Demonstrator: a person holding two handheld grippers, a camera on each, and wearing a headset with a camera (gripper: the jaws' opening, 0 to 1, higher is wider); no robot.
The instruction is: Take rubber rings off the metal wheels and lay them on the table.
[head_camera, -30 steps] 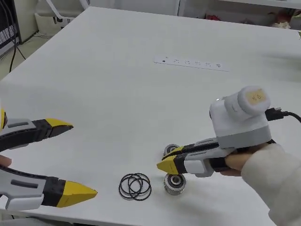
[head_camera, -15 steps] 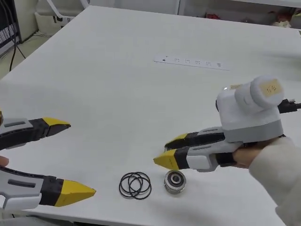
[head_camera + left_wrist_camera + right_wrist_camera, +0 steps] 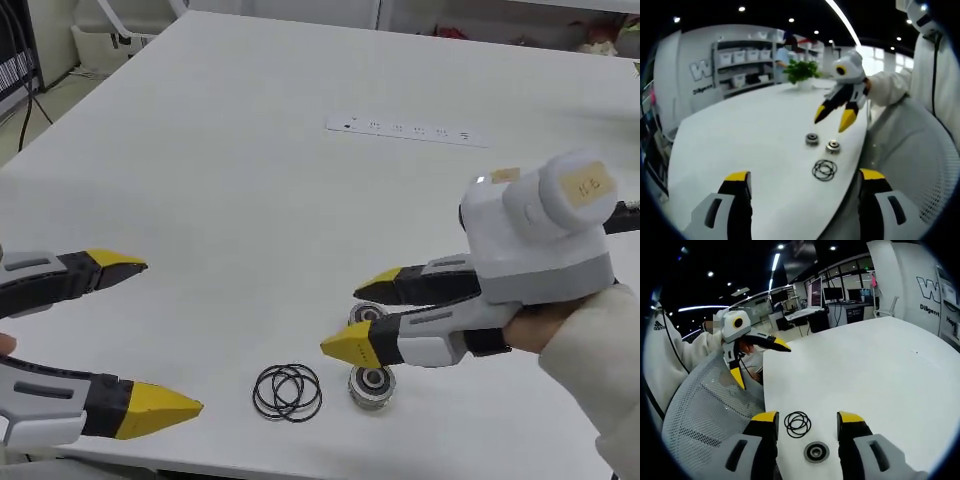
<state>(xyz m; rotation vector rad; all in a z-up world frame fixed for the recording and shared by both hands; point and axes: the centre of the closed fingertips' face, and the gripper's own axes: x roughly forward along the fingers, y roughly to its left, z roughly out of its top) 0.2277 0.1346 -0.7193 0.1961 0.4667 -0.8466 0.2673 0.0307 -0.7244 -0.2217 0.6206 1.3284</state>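
Note:
Two small metal wheels stand near the table's front edge, one (image 3: 365,313) behind the other (image 3: 372,386). Left of them lies a pile of thin black rubber rings (image 3: 288,392). My right gripper (image 3: 365,313) hovers open just above the wheels with nothing between its fingers. In the right gripper view, one wheel (image 3: 816,452) lies low between my jaws and the rings (image 3: 797,424) lie just ahead. My left gripper (image 3: 140,337) is wide open and empty at the left, well away from the rings. From the left gripper view, both wheels (image 3: 812,139) (image 3: 833,146), the rings (image 3: 824,170) and the right gripper (image 3: 832,121) lie ahead.
A white power strip (image 3: 405,132) lies flat further back on the white table (image 3: 230,180). The table's front edge runs close below the rings and wheels. A grey mesh chair (image 3: 705,425) sits beside that edge.
My right gripper has lifted slightly off the wheels and its jaws have spread from nearly together to open. The left gripper, the wheels and the rings have stayed put.

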